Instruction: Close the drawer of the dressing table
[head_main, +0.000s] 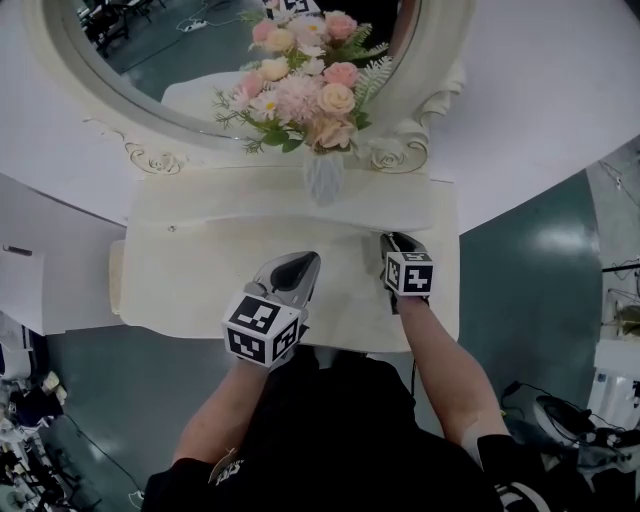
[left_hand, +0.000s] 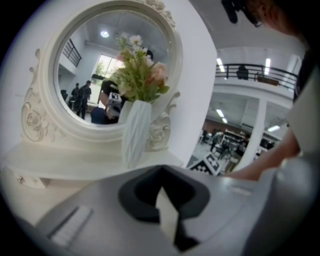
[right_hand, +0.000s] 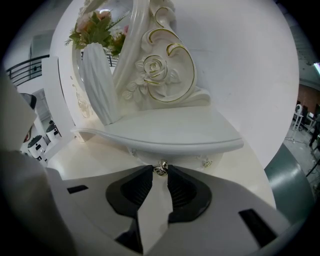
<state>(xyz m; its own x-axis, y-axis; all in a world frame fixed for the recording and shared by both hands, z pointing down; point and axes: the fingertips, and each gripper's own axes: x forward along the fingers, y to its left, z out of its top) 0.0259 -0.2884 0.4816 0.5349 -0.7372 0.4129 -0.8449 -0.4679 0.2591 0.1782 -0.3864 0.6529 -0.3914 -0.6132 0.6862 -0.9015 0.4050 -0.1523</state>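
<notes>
The right gripper (right_hand: 160, 170) clamps the small round silver metal knob (right_hand: 160, 168) at its tips (white drawer front (right_hand: 180, 158) just beyond); the left gripper (left_hand: 160, 172) has its jaws together.

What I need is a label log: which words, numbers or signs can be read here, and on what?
None readable.
Cube on left gripper, cube on right gripper: square black-and-white markers, no letters.
White print on the person's dark clothing: too blurred to read.
</notes>
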